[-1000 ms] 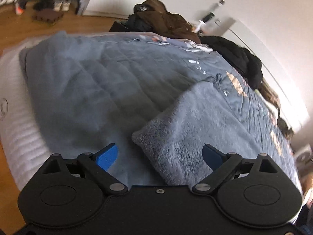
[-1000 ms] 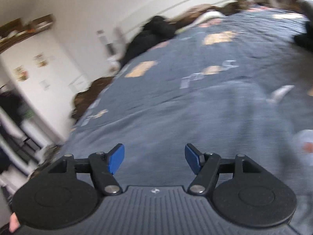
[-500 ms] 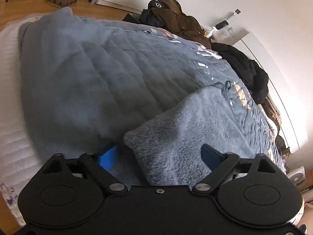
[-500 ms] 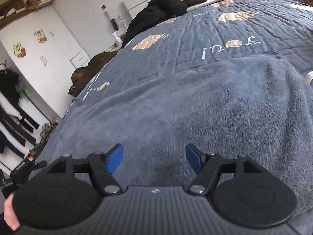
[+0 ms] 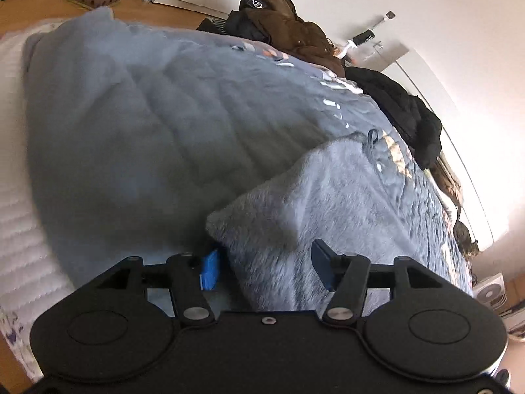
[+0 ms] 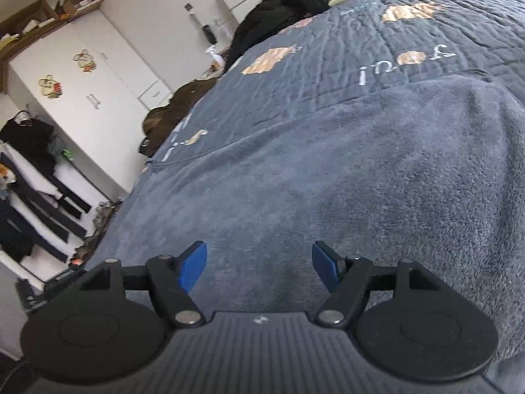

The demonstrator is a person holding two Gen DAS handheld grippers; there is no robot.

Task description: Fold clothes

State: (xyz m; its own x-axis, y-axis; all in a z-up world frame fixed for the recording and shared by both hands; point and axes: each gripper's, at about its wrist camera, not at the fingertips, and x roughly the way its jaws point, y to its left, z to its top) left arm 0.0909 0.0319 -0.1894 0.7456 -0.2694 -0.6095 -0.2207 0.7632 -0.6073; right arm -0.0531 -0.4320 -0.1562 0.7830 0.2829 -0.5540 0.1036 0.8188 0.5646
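The fleece [image 5: 328,203] lies flat on the quilt [image 5: 147,124], soft, limp and light by its look; best pinched at its 9 o'clock corner. The left gripper [image 5: 265,269] straddles that corner, spread apart. The right gripper [image 6: 259,266] hovers spread over the fleece's middle.

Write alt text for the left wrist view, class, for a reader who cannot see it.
The open left gripper straddles the corner of a fluffy grey garment lying on a blue-grey blanket, with one blue finger tucked beneath the corner. Beyond the bed, a brown jacket and a black coat are heaped near a white wall.
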